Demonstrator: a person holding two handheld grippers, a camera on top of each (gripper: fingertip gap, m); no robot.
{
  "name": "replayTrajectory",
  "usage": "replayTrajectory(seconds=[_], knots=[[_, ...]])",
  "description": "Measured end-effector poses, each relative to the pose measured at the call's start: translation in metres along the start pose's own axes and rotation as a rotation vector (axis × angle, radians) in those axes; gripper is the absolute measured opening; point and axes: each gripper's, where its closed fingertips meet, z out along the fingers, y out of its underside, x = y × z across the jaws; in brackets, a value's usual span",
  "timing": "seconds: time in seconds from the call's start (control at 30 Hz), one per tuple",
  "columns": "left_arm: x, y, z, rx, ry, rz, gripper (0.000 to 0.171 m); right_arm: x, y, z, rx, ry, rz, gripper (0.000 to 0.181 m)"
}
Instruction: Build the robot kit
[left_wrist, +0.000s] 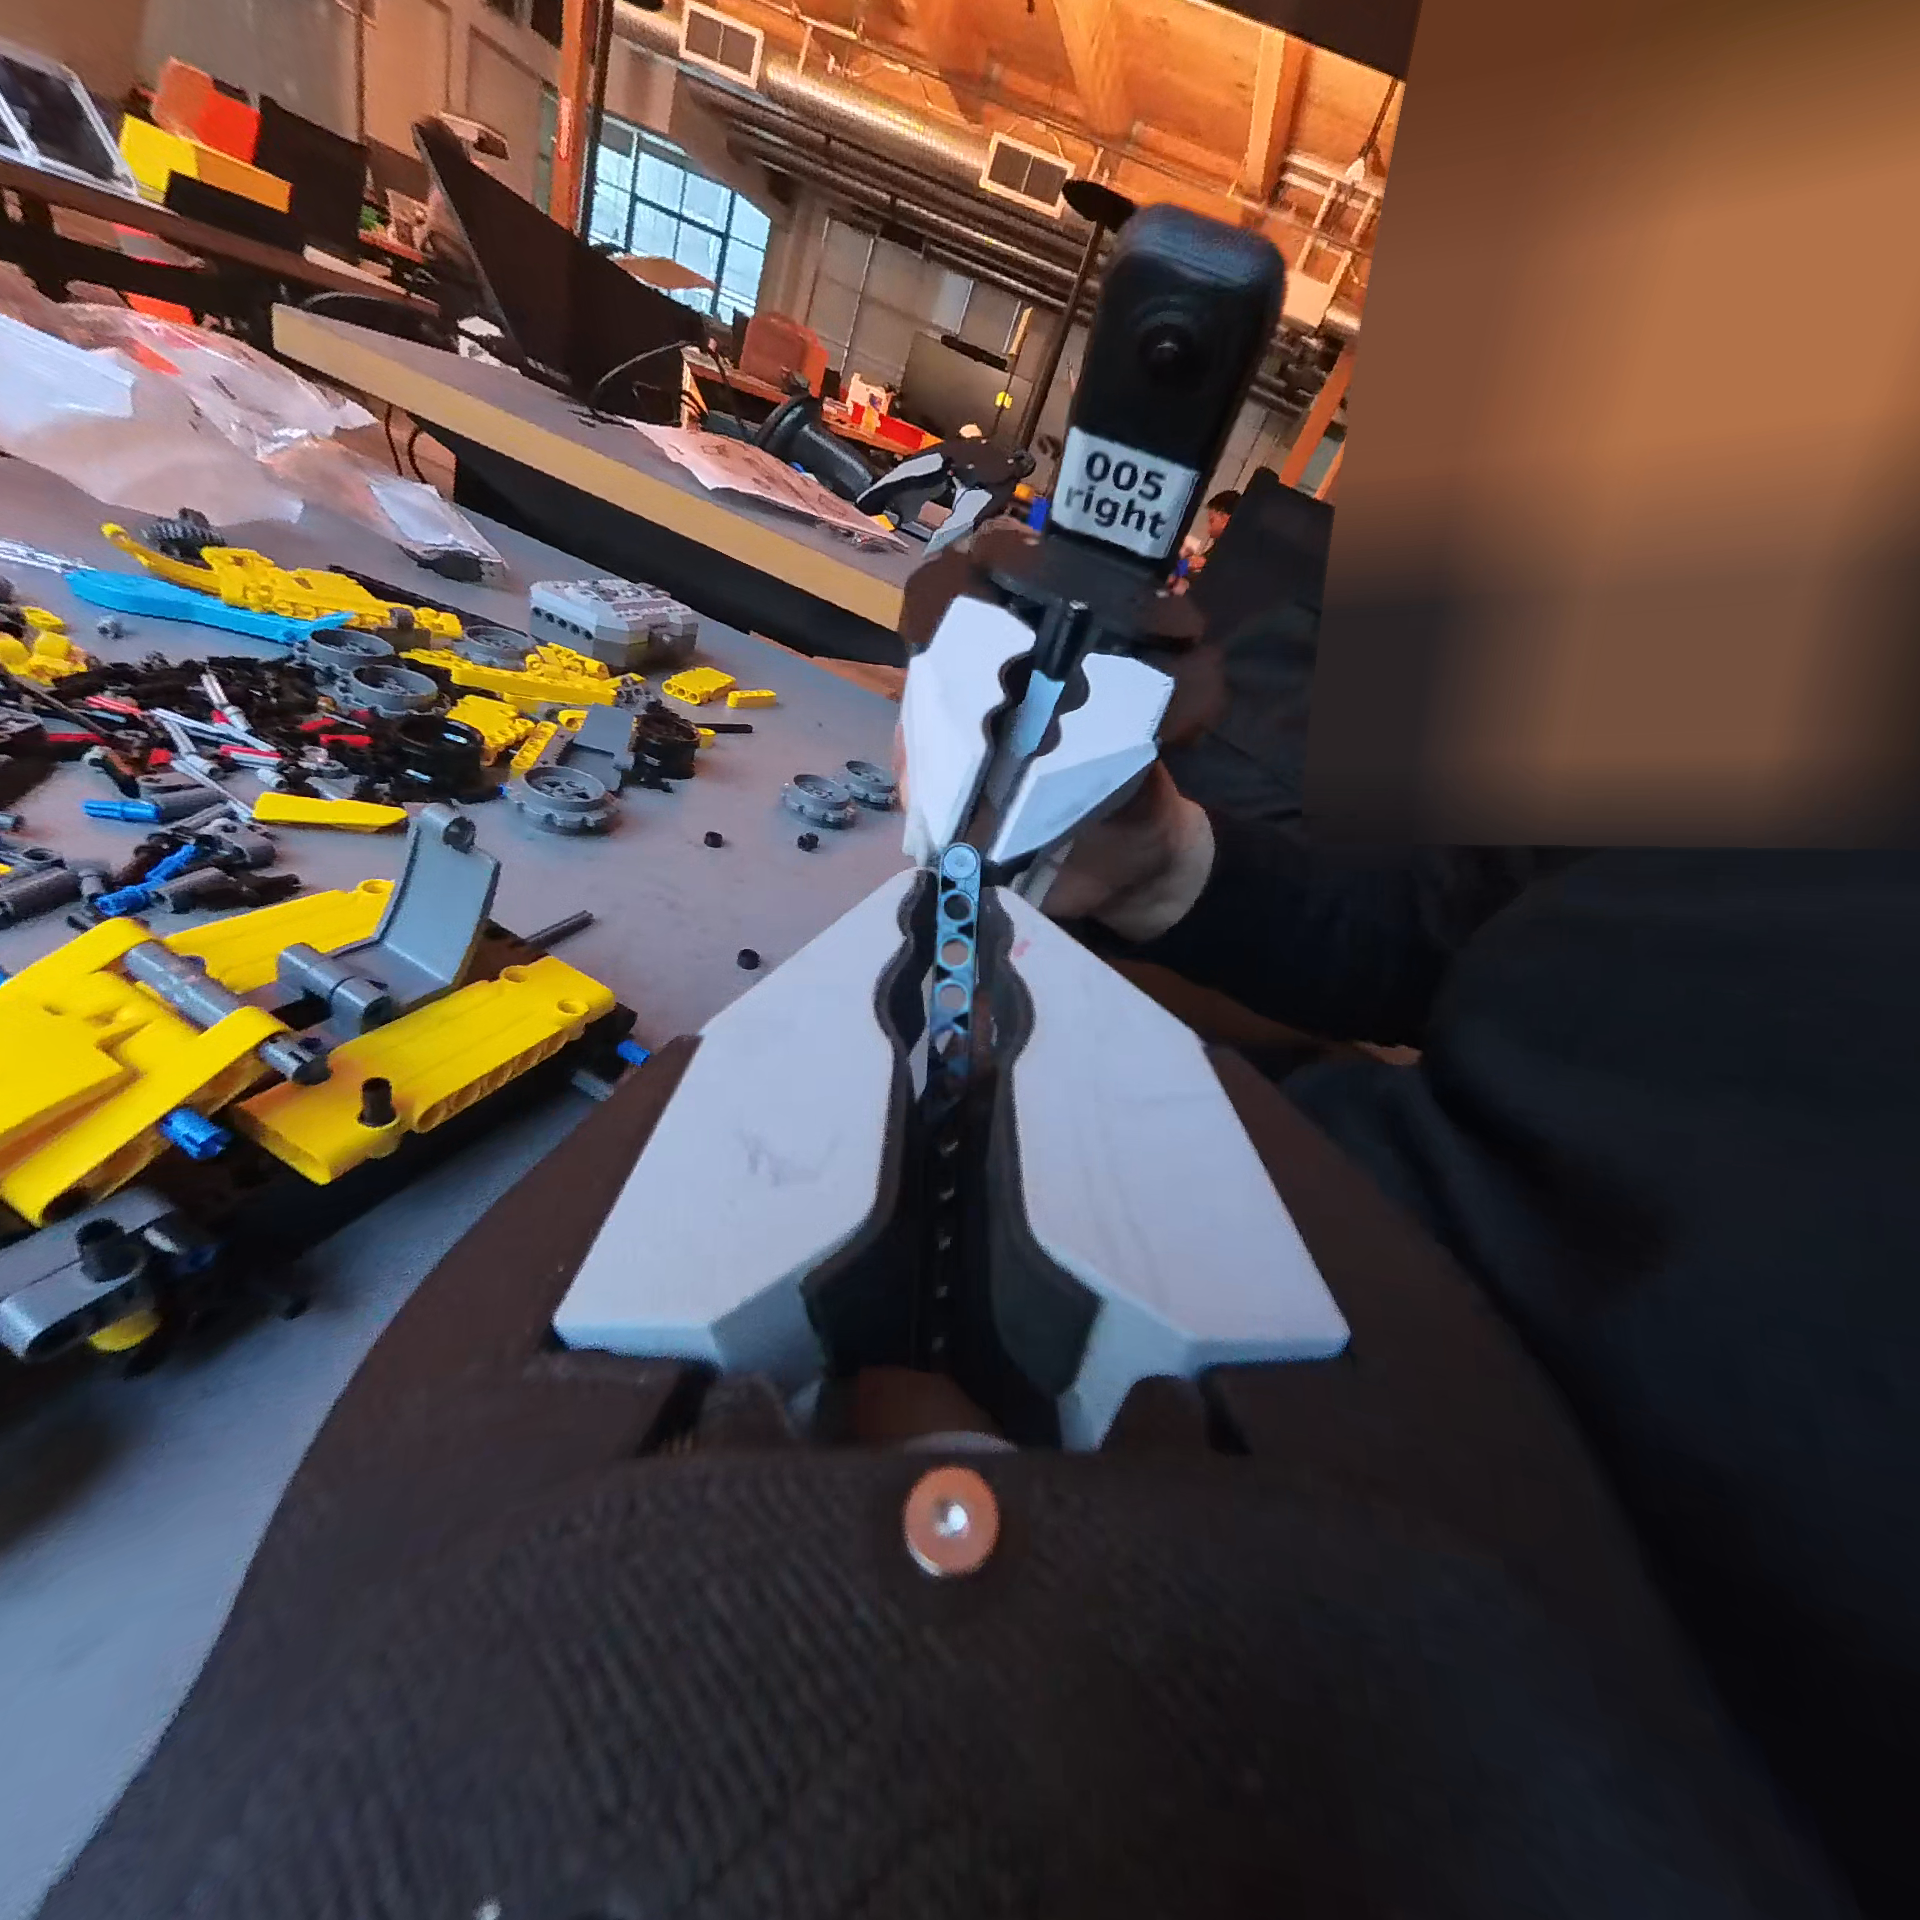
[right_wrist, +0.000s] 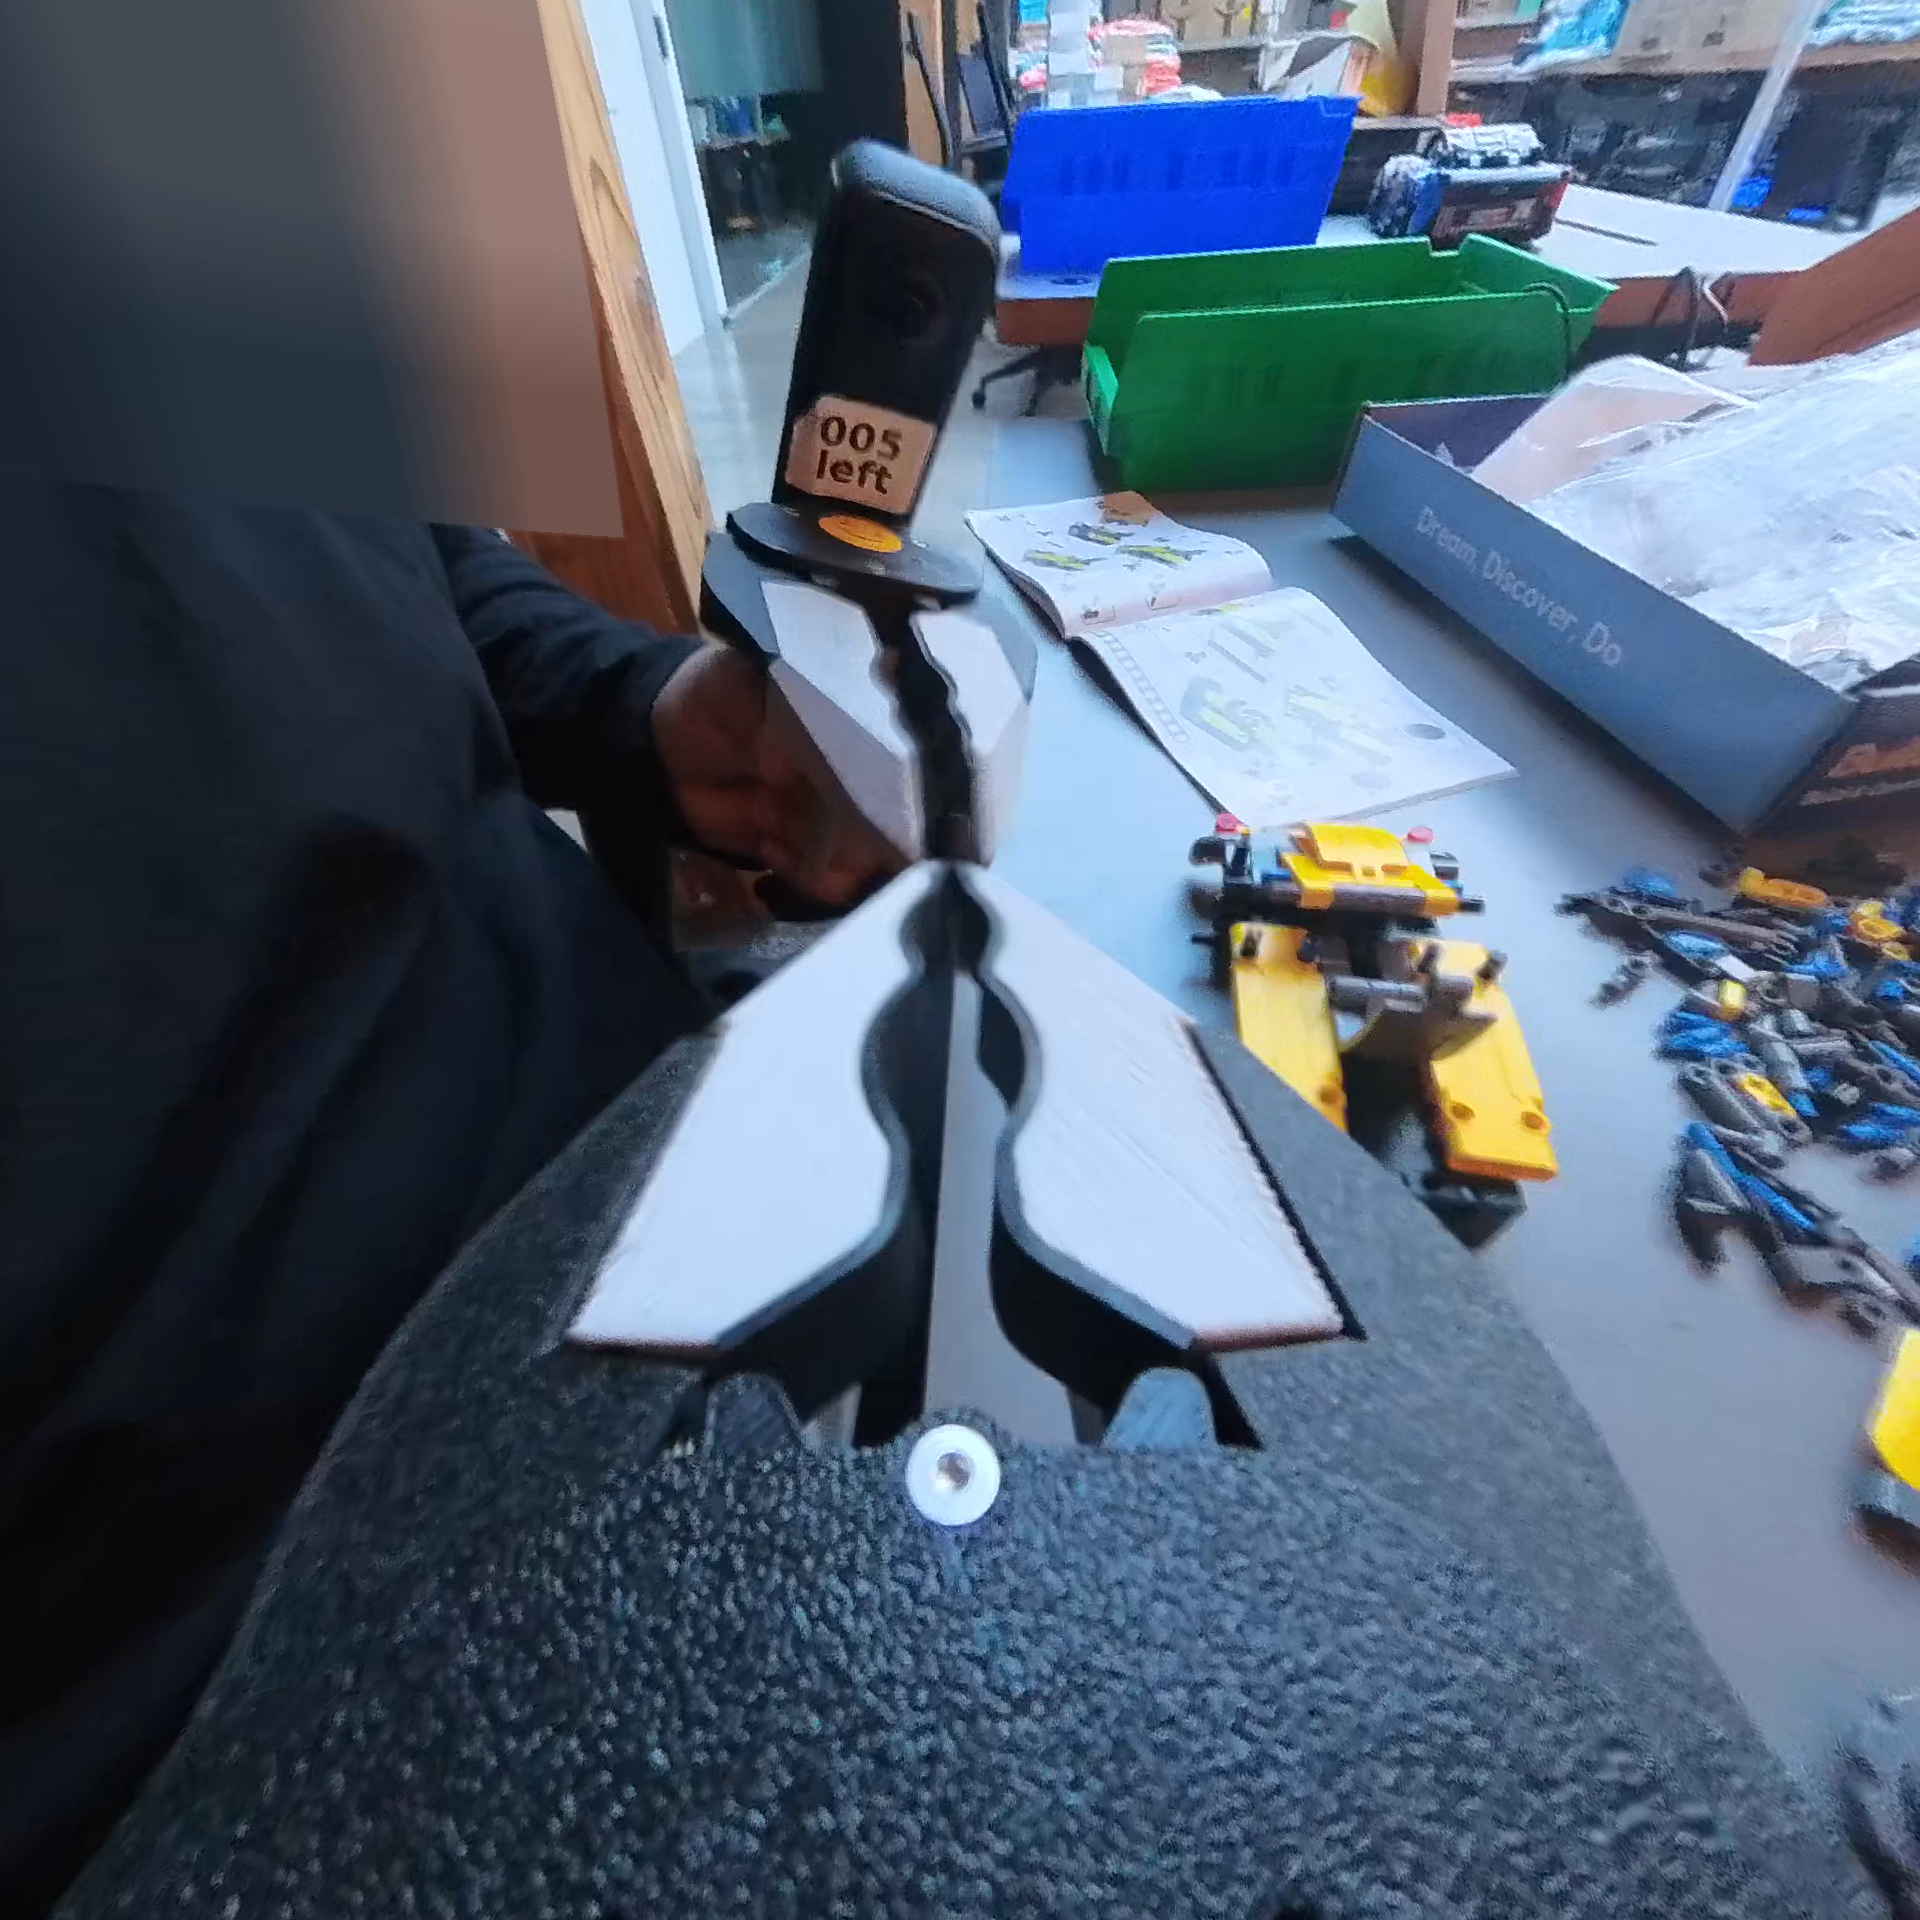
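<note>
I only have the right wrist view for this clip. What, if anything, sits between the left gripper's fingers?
Observer: The left gripper is shut on a thin grey beam with a row of round holes.
Operator: How far does it stick out?
Observer: Its free end reaches the right gripper; I cannot tell whether that one pinches it.
Operator: Anything loose beyond the yellow model?
Observer: Two grey wheel hubs lie on the table.

Warm orange light washed the timber ceiling (left_wrist: 1039, 94) in the left wrist view, while cooler daylight filled the right wrist view. Beyond the ceiling, paned windows (left_wrist: 675, 208) glowed bright. Wide-angle bending curved both pictures' edges. Scattered blue and black toy building pieces (right_wrist: 1766, 1049) were motion-blurred; smeared patches covered corners.
</note>
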Motion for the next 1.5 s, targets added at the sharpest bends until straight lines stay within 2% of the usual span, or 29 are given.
replayTrajectory(seconds=[0.03, 0.07, 0.1, 0.13, 0.17, 0.23, 0.3, 0.47, 0.53, 0.6, 0.67, 0.77, 0.87, 0.93, 1.07, 1.13, 1.2, 1.27, 1.33, 1.43, 1.5], knots=[[-0.006, -0.014, -0.011, 0.085, -0.028, -0.014, 0.004, 0.016, 0.007, -0.013, -0.017, 0.087, -0.004, 0.000], [-0.021, -0.039, -0.036, 0.216, -0.052, -0.103, 0.003, 0.030, 0.012, -0.033, 0.012, 0.136, 0.044, 0.000], [-0.036, -0.055, -0.061, 0.282, -0.101, -0.110, 0.002, 0.030, 0.006, -0.052, 0.106, 0.082, 0.141, 0.000], [-0.047, -0.047, -0.070, 0.203, -0.186, -0.017, 0.003, 0.030, 0.005, -0.062, 0.137, 0.050, 0.200, 0.000], [-0.051, -0.033, -0.065, 0.114, -0.205, 0.018, 0.003, 0.033, 0.007, -0.062, 0.111, 0.066, 0.192, 0.000], [-0.041, -0.021, -0.045, 0.062, -0.118, -0.015, 0.004, 0.040, 0.008, -0.048, 0.038, 0.128, 0.117, 0.000], [-0.034, -0.026, -0.030, 0.086, -0.037, -0.046, 0.004, 0.040, 0.003, -0.030, 0.022, 0.120, 0.086, 0.001], [-0.020, -0.036, -0.021, 0.156, 0.122, -0.181, 0.004, 0.028, -0.016, 0.001, 0.066, 0.064, 0.073, 0.028], [-0.019, -0.036, -0.020, 0.184, 0.143, -0.224, 0.004, 0.018, -0.015, 0.007, 0.066, 0.014, 0.085, 0.021], [-0.018, -0.031, -0.020, 0.189, 0.142, -0.213, 0.004, 0.019, -0.002, 0.005, 0.007, 0.055, 0.070, 0.021], [-0.020, -0.025, -0.022, 0.153, 0.098, -0.138, 0.004, 0.031, 0.011, -0.021, -0.068, 0.184, 0.037, 0.020], [-0.025, -0.027, -0.036, 0.149, 0.048, -0.051, 0.004, 0.063, 0.024, -0.102, -0.111, 0.450, 0.072, 0.020], [-0.025, -0.022, -0.044, 0.135, 0.041, 0.010, 0.004, 0.088, 0.073, -0.187, -0.266, 0.719, 0.190, 0.023], [-0.023, -0.018, -0.042, 0.109, 0.049, 0.024, 0.004, 0.088, 0.104, -0.220, -0.357, 0.818, 0.244, 0.025], [-0.023, -0.010, -0.036, 0.055, 0.032, 0.080, 0.004, 0.079, 0.131, -0.233, -0.349, 0.841, 0.327, 0.029], [-0.023, -0.007, -0.033, 0.039, 0.029, 0.093, 0.004, 0.082, 0.143, -0.240, -0.387, 0.851, 0.326, 0.037], [-0.021, -0.005, -0.030, 0.030, 0.049, 0.076, 0.004, 0.087, 0.147, -0.259, -0.412, 0.892, 0.301, 0.037], [-0.020, -0.003, -0.029, 0.017, 0.050, 0.081, 0.004, 0.086, 0.145, -0.268, -0.380, 0.858, 0.327, 0.037], [-0.022, 0.002, -0.029, 0.001, 0.031, 0.093, 0.004, 0.088, 0.158, -0.276, -0.429, 0.833, 0.369, 0.046], [-0.022, 0.002, -0.028, 0.009, 0.043, 0.077, 0.004, 0.090, 0.176, -0.265, -0.472, 0.759, 0.416, 0.041], [-0.021, 0.003, -0.028, 0.004, 0.045, 0.084, 0.004, 0.092, 0.168, -0.251, -0.462, 0.714, 0.384, 0.027]])
